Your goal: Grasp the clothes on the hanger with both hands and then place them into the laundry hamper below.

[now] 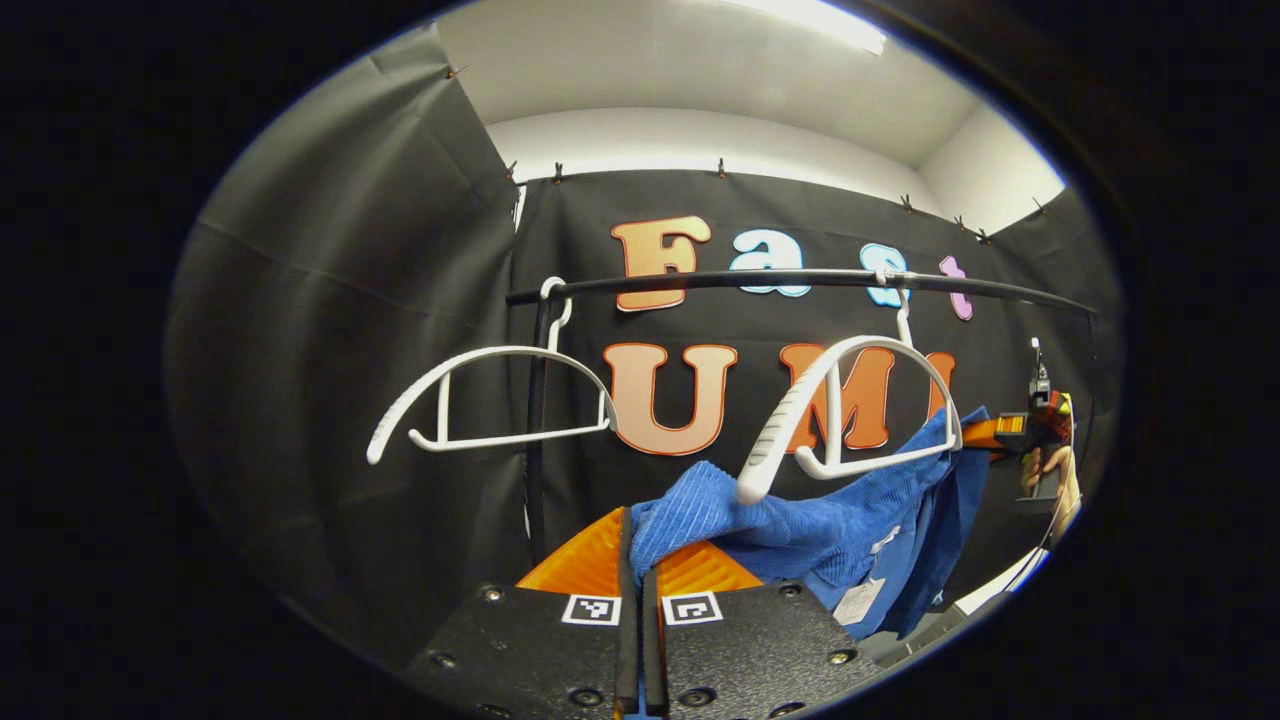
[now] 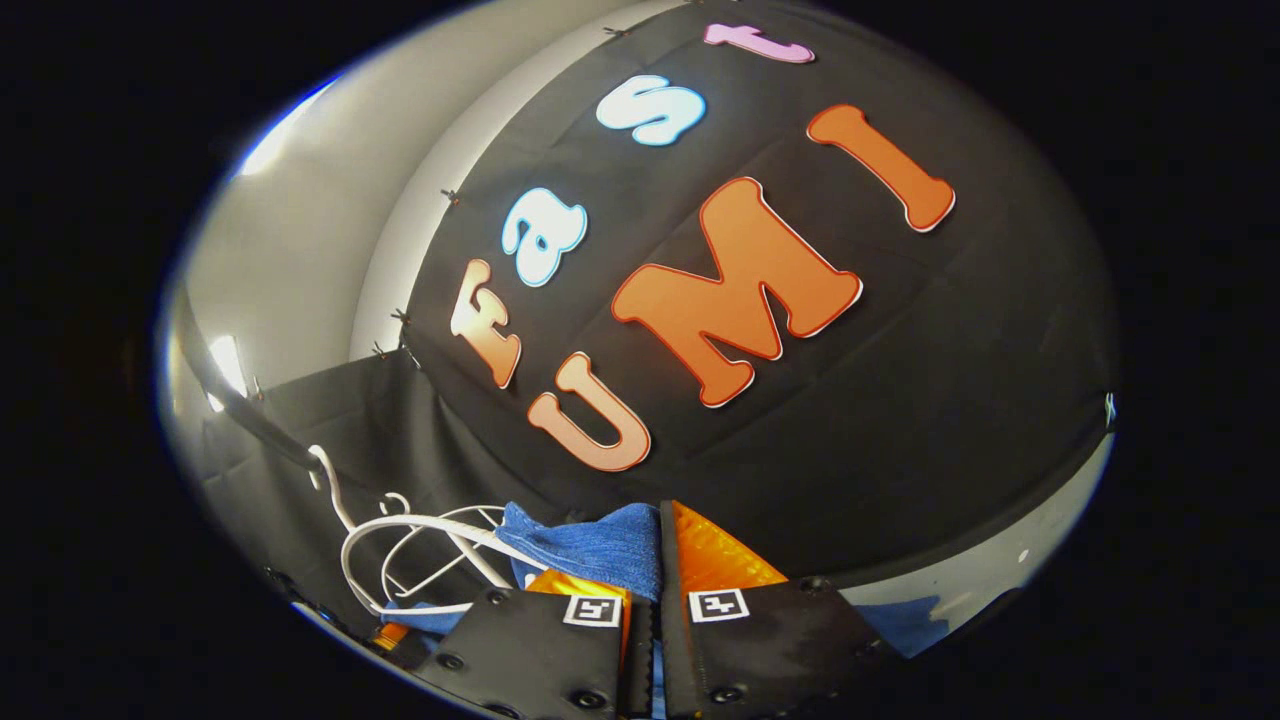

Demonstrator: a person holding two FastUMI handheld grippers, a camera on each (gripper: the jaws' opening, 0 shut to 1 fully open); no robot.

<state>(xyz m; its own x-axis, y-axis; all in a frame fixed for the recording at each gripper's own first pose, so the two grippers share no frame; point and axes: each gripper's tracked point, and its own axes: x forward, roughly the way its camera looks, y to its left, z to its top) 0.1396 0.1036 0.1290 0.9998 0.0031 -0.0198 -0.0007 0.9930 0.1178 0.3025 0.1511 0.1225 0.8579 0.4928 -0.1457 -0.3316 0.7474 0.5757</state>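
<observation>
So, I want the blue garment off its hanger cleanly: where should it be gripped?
By its two top corners, one per side, from the front. The blue garment sags off the tilted white hanger, so spread grips free it. The left hand-held gripper already pinches one corner; the right hand-held gripper is shut on blue cloth too.

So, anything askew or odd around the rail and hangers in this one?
Yes: the right-hand hanger hangs tilted on the rail, and the blue garment is half off it, one end pinched in the left gripper. The other hanger hangs bare and level.
</observation>
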